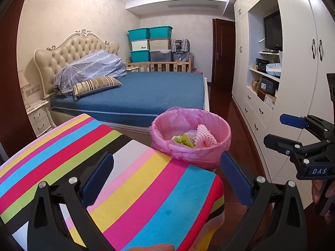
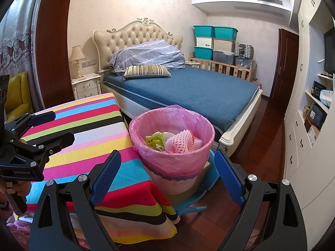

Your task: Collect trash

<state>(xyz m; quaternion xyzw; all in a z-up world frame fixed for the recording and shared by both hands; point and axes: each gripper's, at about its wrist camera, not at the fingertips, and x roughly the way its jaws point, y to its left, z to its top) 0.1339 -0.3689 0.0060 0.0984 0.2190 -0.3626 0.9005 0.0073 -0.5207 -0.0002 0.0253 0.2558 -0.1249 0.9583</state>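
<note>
A bin lined with a pink bag (image 1: 201,156) (image 2: 173,163) stands just past the right corner of a table under a striped cloth (image 1: 136,188) (image 2: 83,136). Inside it lie a pink foam fruit net (image 1: 204,136) (image 2: 184,140) and a green-yellow wrapper (image 1: 184,141) (image 2: 153,140). My left gripper (image 1: 167,177) (image 2: 54,126) hovers open over the cloth, nothing between its blue pads. My right gripper (image 2: 167,175) (image 1: 282,131) is open too, held short of the bin with its fingers either side of the bin's base in the right wrist view, touching nothing.
A blue bed (image 2: 188,90) lies behind the bin. White wardrobes with shelves (image 1: 293,73) line the right wall, a nightstand (image 2: 85,85) is at the left. The bin rests on a blue plastic stand (image 2: 196,200) on the dark wood floor (image 2: 261,156).
</note>
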